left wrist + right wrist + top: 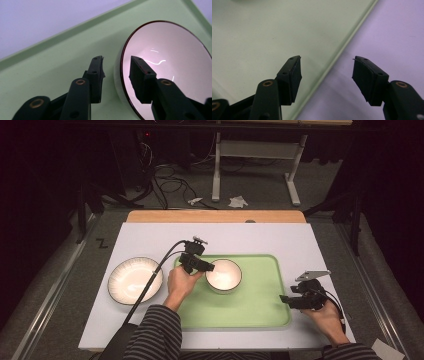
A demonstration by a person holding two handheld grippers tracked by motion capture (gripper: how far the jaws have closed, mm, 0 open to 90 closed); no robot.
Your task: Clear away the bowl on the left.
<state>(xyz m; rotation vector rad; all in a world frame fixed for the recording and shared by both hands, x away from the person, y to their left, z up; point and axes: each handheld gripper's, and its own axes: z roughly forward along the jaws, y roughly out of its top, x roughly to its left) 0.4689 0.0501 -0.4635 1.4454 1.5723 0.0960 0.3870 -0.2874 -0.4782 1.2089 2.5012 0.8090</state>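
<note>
Straddling the rim of the small white bowl (172, 62), the left gripper (116, 72) has its jaws apart, one inside and one outside. The bowl sits on the flat green tray (250, 310), near the middle of the frame. It looks like the grabbing step; next the jaws must squeeze the rim. The right gripper (325, 75) waits with jaws apart over the tray's edge. A big white plate (135, 280) rests on the worktop, left.

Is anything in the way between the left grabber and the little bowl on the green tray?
Nothing visible is. The left gripper is open, its jaws straddling the rim of the bowl on the green tray, one outside the wall and one over the inside.
</note>
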